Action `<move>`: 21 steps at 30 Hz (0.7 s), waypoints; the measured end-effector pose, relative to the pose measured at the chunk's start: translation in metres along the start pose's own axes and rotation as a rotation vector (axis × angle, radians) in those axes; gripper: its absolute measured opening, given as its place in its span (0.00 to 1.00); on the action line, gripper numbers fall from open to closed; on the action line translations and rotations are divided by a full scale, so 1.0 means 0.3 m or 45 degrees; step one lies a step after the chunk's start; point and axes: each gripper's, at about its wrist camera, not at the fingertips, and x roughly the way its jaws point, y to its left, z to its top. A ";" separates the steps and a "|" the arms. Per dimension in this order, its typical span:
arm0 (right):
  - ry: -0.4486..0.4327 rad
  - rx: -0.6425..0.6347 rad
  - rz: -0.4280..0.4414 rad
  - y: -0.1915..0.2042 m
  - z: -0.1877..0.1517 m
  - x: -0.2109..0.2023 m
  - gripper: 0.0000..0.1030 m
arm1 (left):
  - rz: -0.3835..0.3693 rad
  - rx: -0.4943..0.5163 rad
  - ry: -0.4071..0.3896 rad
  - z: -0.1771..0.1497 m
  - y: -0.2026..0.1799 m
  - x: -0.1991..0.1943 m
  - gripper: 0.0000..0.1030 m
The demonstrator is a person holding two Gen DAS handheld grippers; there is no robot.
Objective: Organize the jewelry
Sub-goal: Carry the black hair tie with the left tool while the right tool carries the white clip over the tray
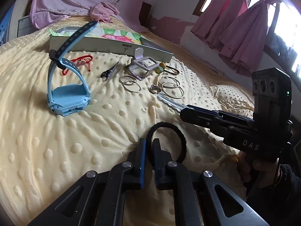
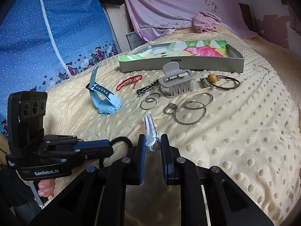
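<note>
My left gripper (image 1: 150, 141) is shut on a black hair tie (image 1: 165, 123), whose loop stands up beyond the fingertips over the cream dotted blanket (image 1: 56, 150). In the right wrist view the left gripper (image 2: 111, 147) comes in from the left with the black hair tie (image 2: 122, 138) at its tip. My right gripper (image 2: 152, 141) is shut on a pale blue wavy hair clip (image 2: 150, 128) that points forward. The left wrist view shows the right gripper (image 1: 185, 111) at the right with the hair clip (image 1: 169, 101) sticking out towards the silver hoops (image 1: 170, 89).
A shallow grey box (image 2: 180, 65) with a bright lining lies at the back. In front of it lie a blue watch (image 2: 105, 101), a red cord bracelet (image 2: 129, 81), a grey claw clip (image 2: 176, 83), a brown bangle (image 2: 227, 84), a ring (image 2: 170, 108) and silver hoops (image 2: 190, 113).
</note>
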 end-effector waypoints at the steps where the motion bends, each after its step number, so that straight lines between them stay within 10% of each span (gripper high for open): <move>1: -0.001 -0.001 -0.001 0.000 0.000 -0.001 0.14 | 0.000 -0.003 0.000 0.001 0.002 0.000 0.06; 21: -0.080 0.034 0.054 -0.006 0.010 -0.040 0.14 | 0.003 0.030 -0.114 -0.032 -0.068 -0.098 0.05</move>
